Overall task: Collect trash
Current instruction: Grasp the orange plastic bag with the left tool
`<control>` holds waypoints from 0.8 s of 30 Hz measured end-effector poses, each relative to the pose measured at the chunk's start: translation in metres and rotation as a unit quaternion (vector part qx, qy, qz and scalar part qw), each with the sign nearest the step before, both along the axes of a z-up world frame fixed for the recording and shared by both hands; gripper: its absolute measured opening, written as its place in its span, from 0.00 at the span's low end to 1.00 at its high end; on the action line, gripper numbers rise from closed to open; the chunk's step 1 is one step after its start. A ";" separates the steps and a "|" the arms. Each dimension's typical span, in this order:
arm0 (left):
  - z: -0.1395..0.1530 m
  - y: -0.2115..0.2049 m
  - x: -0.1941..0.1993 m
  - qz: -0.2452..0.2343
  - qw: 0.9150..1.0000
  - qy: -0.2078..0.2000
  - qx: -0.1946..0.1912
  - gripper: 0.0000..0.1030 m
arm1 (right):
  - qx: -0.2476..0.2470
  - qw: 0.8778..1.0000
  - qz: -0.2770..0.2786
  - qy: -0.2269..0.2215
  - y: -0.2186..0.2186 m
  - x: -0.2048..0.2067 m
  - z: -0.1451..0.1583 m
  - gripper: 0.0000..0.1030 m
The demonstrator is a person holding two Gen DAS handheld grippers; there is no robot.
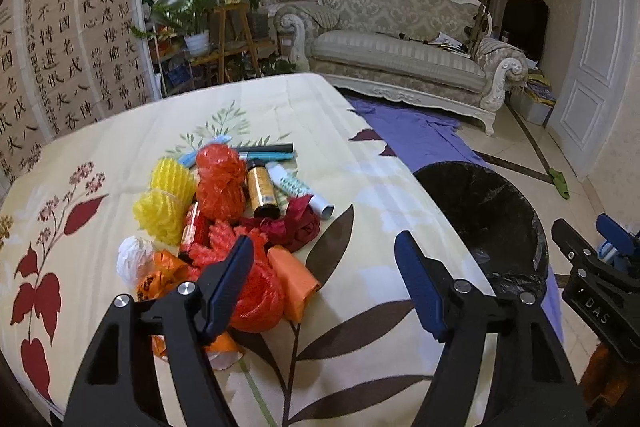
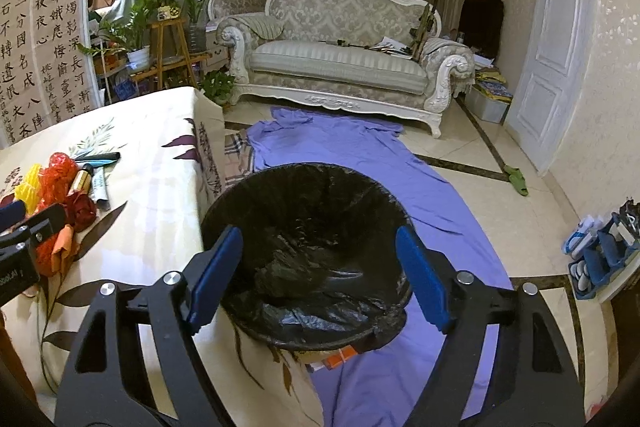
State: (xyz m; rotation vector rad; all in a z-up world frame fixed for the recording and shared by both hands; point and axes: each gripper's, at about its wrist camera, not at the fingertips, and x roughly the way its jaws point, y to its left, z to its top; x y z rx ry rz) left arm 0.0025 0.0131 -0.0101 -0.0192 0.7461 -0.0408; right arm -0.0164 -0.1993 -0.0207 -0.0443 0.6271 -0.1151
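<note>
Your left gripper [image 1: 324, 279] tilted down over table [image 1: 380, 195], jaws apart, nothing between; trash pile [image 1: 224, 223] at 11 o'clock, partly hidden behind left finger. Your right gripper [image 2: 318, 277] angled down above black-lined bin [image 2: 308, 251], jaws wide, gripping nothing. "DAS" readable on right gripper body at 3 o'clock. Farther, calligraphy scrolls [image 1: 60, 39] at 10 o'clock, cut off by frame edge

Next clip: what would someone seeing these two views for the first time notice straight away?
The bright heap of trash, red and yellow foam netting, orange bags and a gold can, piled on the floral tablecloth just ahead of the open left claw. Next, the black-lined bin beside the table, right under the open, empty right claw. Behind both, an ornate white sofa stands against the far wall.
</note>
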 end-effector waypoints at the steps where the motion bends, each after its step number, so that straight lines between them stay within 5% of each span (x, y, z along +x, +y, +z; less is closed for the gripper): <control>1: 0.002 0.003 -0.002 0.003 1.000 -0.001 0.001 0.69 | -0.001 1.000 0.003 -0.001 0.003 -0.001 0.001 0.75; 14: 0.000 0.078 -0.034 0.084 0.996 0.006 0.021 0.69 | 0.012 0.997 0.077 0.001 0.058 0.001 0.007 0.75; 24: -0.022 0.094 -0.026 0.094 0.995 0.042 -0.012 0.60 | 0.010 0.995 0.101 0.016 0.078 0.000 0.003 0.75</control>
